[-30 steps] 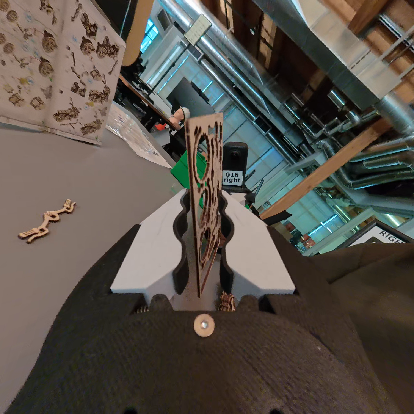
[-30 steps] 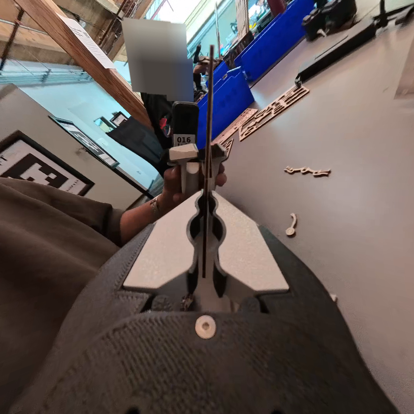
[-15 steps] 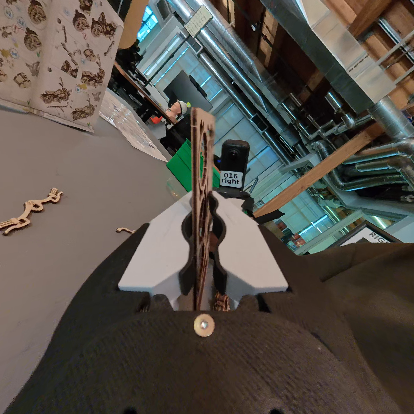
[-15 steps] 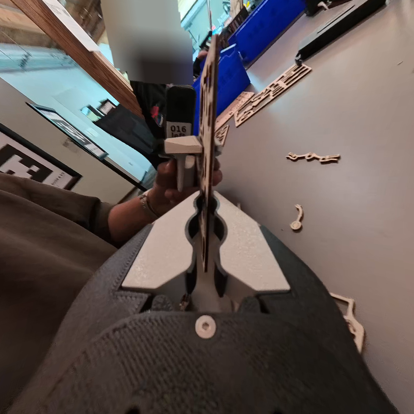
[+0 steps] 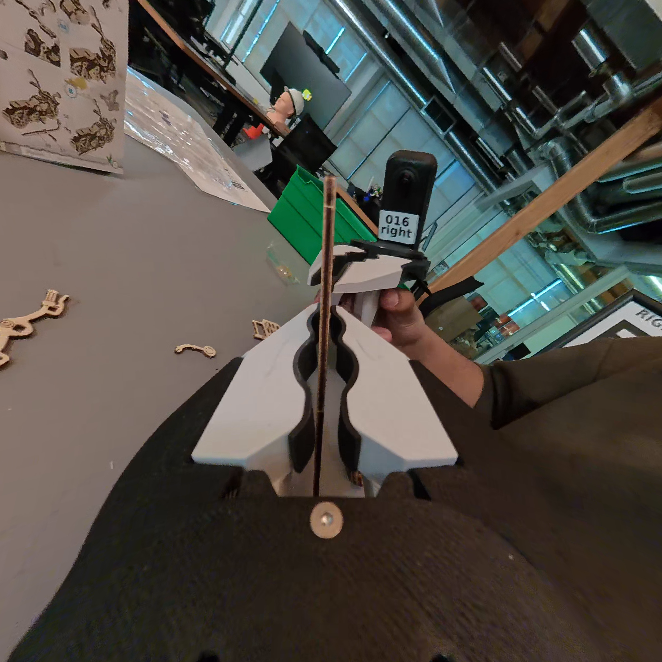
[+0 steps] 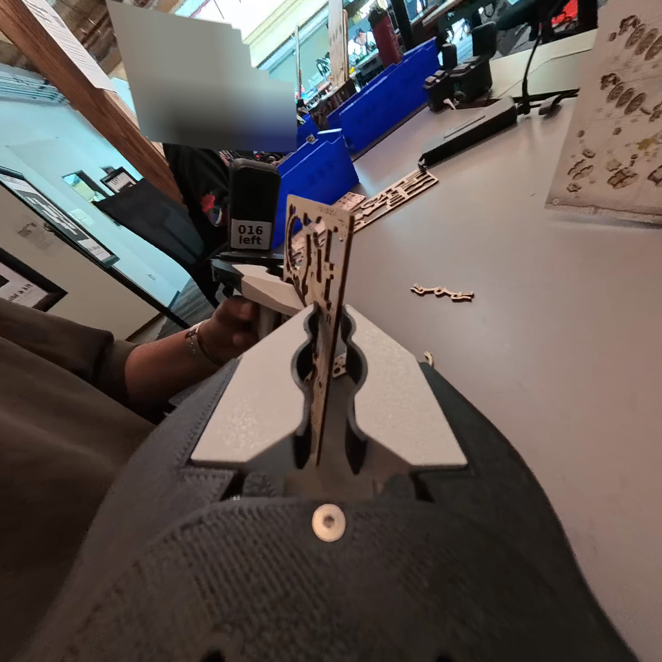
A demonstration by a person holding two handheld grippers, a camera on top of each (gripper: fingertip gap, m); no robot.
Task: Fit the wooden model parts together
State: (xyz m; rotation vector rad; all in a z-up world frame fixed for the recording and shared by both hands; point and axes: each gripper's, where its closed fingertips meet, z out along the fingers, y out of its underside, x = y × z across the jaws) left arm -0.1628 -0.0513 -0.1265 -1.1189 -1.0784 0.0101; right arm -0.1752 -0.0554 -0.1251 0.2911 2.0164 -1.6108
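Note:
A thin laser-cut wooden parts sheet (image 5: 325, 250) stands upright between both grippers, above the grey table (image 5: 143, 250). My left gripper (image 5: 324, 317) is shut on its near end, and the sheet shows edge-on there. The right gripper (image 5: 353, 268), held by a hand, grips the sheet's far part. In the right wrist view my right gripper (image 6: 327, 313) is shut on the sheet (image 6: 318, 250), whose cut-out face shows. The left gripper (image 6: 267, 284) holds it from behind on the left.
Loose wooden parts lie on the table: a long piece (image 5: 34, 318), a small hook-like piece (image 5: 195, 349), another long piece (image 6: 442, 291). More cut sheets (image 6: 394, 195) lie by blue bins (image 6: 315, 168). Instruction sheets (image 5: 61, 82) (image 6: 616, 125) and a green bin (image 5: 308, 215) stand farther off. Only a small space, under 4 cm, lies between the two pairs of fingers.
The sheet has turned with the grippers: it is now edge-on in the left wrist view and its face shows in the right wrist view. Both grippers stay shut on it.

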